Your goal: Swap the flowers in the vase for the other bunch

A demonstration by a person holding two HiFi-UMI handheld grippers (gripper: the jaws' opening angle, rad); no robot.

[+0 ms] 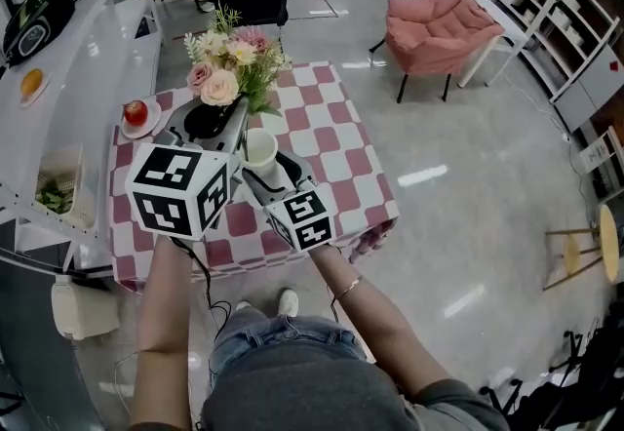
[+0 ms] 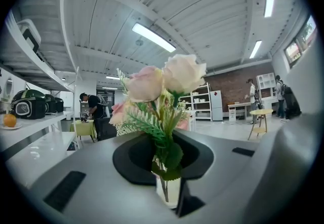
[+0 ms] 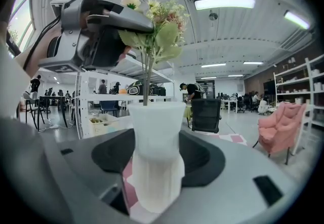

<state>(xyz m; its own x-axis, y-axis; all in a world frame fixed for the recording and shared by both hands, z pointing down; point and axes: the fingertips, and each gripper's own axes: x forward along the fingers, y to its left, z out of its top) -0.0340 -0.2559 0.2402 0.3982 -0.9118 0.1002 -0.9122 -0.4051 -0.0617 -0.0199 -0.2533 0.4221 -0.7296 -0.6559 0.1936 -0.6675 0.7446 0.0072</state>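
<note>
The flowers (image 2: 164, 83), pinched by the stems in the left tool (image 2: 167, 190), should be pulled straight up while the vase (image 3: 156, 132) is clamped in the right tool (image 3: 154, 192).

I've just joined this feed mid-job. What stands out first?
A bunch of flowers, pink and cream, is gripped by its stems in the left gripper above the checked table. Just below, the right gripper clamps a white vase, and the stems reach down to its mouth.
</note>
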